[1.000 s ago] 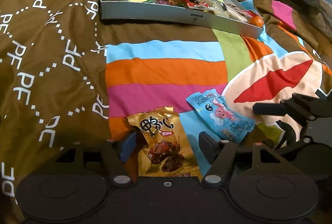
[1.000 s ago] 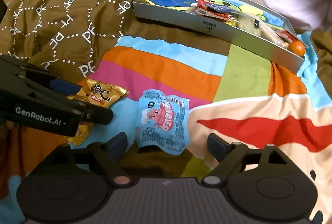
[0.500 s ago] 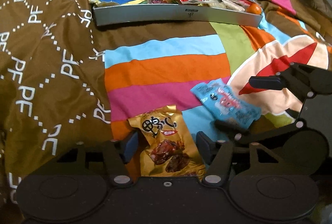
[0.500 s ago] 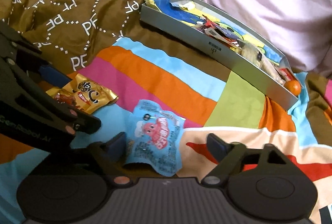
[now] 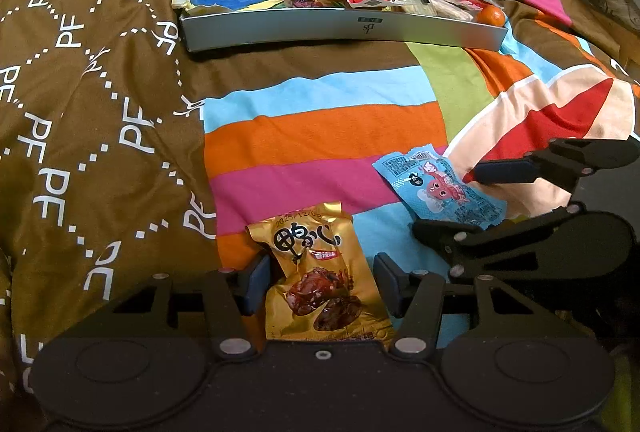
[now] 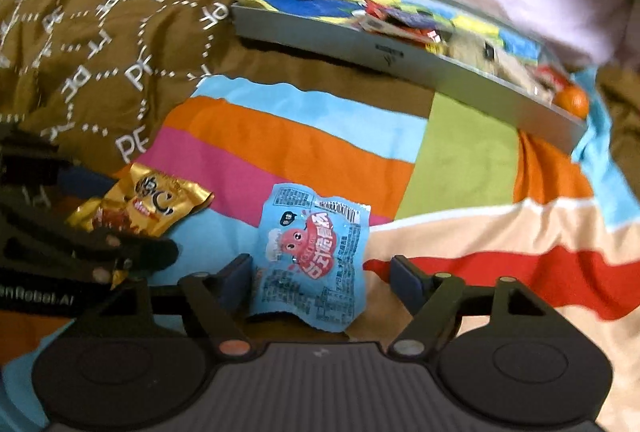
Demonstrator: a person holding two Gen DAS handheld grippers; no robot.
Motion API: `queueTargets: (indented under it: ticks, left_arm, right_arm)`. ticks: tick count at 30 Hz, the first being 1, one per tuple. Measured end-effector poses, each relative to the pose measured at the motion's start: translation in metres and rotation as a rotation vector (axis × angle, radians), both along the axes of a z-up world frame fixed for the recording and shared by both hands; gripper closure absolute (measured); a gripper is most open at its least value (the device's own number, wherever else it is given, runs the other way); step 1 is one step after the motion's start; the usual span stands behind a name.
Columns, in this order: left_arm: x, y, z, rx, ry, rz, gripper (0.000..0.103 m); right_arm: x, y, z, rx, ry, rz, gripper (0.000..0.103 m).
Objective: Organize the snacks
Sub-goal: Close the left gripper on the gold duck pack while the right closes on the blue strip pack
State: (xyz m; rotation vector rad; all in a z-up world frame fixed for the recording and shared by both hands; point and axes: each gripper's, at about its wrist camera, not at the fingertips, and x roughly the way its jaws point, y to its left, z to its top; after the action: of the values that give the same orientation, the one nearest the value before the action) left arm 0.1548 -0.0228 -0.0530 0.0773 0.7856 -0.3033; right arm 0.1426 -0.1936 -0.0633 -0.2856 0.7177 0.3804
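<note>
Both packets are being picked up at once, and neither is lifted yet — this is the closing stage of a double grasp. The left hand-held gripper [image 5: 316,282] has just been closing around the gold snack packet [image 5: 320,284], which lies flat on the striped bedcover [image 5: 320,136]. Its left pad appears to touch the packet's edge, while the right pad looks a little clear of it, so I judge the grip narrow but not yet firm. The right hand-held gripper [image 6: 320,282] has narrowed around the blue snack packet [image 6: 312,256]; it stands at a middling width, with the left pad at the packet's edge and the right pad apart from it.

The next move calls for both pairs of jaws to finish closing on the crinkly wrappers. Then each packet needs a lift and a carry across the bed to the grey tray [image 5: 340,28], which lies well apart at the far side and already holds other snacks and a small orange fruit [image 5: 491,16].

The gold packet's long axis runs along the left gripper's fingers, its printed top pointing away toward the tray. In the right wrist view the blue packet also runs along the fingers, tilted slightly — its sealed top edge points toward the tray.
</note>
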Motion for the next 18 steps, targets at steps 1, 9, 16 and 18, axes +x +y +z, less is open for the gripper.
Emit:
queueTargets:
  ticks: [1,9,16,18]
  left_arm:
    - [0.0000,-0.0001,0.0001,-0.001,0.000,0.000,0.046]
    - [-0.0005,-0.0004,0.0005,-0.001,-0.002,-0.002,0.048]
    - [-0.0007,0.0012,0.0004,-0.020,-0.003,-0.008,0.049]
    - [-0.0004,0.0019,0.0002,-0.021,-0.002,-0.009,0.049]
  right_arm:
    - [0.0014,-0.0010,-0.0004,0.011,0.008,0.001,0.028]
    - [0.0014,-0.0006,-0.0003,0.041,0.036,0.005,0.039]
    - [0.0002,0.0010,0.0004,0.037,0.035,0.000,0.041]
    - [0.0006,0.0011,0.0002,0.042,0.038,-0.004,0.040]
